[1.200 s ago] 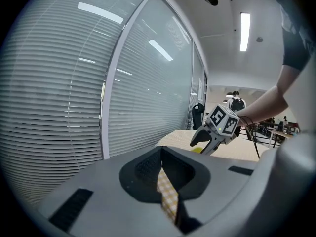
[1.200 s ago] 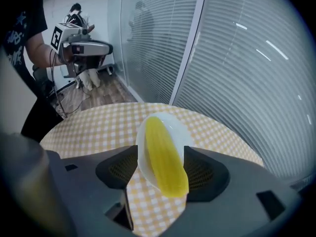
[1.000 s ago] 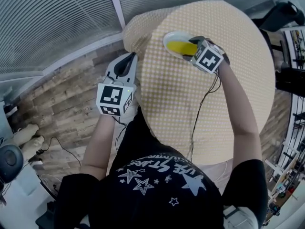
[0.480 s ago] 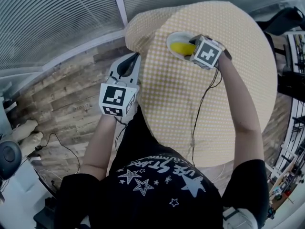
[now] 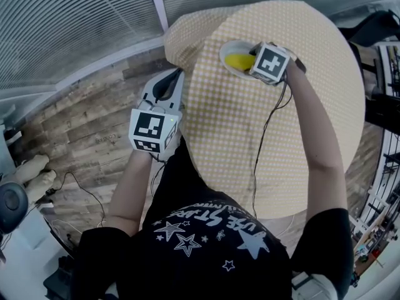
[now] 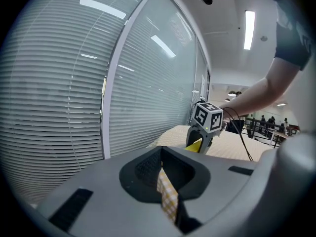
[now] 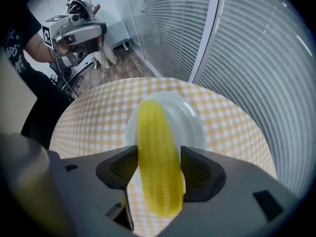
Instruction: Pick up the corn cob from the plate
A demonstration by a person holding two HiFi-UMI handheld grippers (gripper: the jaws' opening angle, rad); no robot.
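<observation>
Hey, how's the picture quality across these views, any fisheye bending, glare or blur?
Right gripper view: heavy fisheye, dark corners, blinds bowed, corn cob sharp between the fingers. Left gripper view: same bending, ceiling light blown out, tablecloth strip between the fingers soft. Head view: even light, table edge bulges.

Black T-shirt, head view, 6 o'clock: white print among star shapes; only "STAR" reads clearly. No other legible text.

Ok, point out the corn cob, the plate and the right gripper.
corn cob (image 5: 236, 61), head view, middle of its exposed yellow part.
plate (image 7: 191, 118), right gripper view, bare rim right of the cob.
right gripper (image 7: 158, 154), right gripper view, midway between jaws gripping the cob.
</observation>
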